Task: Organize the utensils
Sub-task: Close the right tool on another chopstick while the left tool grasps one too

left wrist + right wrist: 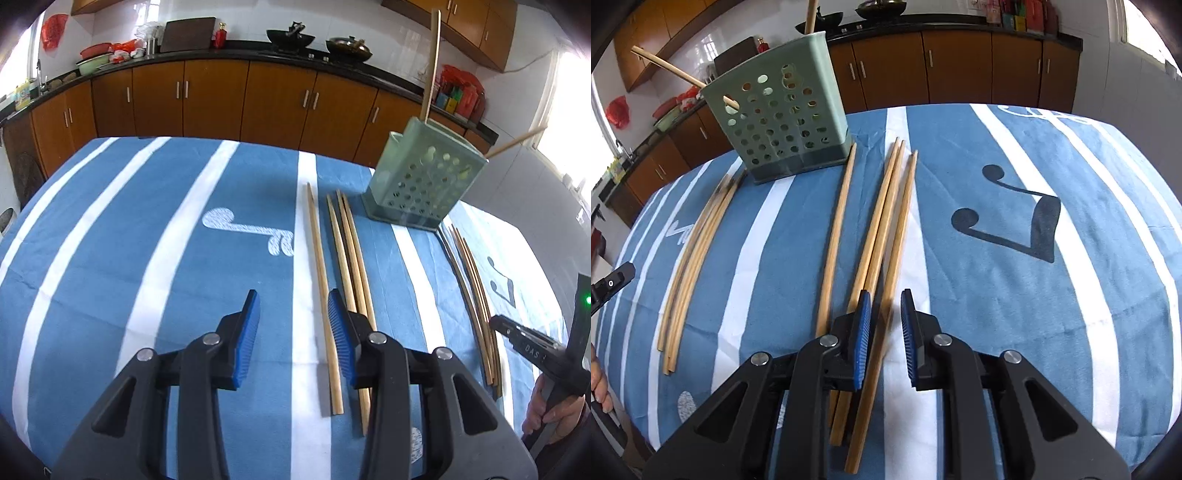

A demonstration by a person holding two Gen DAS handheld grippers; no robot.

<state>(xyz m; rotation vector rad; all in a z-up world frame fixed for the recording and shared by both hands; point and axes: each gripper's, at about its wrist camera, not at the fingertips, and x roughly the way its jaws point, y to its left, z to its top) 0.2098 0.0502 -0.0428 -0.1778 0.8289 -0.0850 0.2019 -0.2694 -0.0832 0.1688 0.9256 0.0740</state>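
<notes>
A pale green perforated holder (pixel 779 122) is standing upright at the far side of the blue-and-white striped surface (pixel 1015 295) — two wooden chopsticks (pixel 433 62) are poking out of its top, leaning apart. Loose wooden chopsticks are lying lengthwise in front of it: one group (pixel 882 229) fanning out side by side, another bundle (pixel 690 258) lying off to one side — all flat, tips pointing toward the holder.

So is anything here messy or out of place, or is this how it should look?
Mostly the chopsticks: several lie loose on the striped cloth, one bunch left of the green holder and more in front of it. Only two chopsticks stand in the holder, splayed apart at odd angles. Nothing looks broken or spilled.
</notes>
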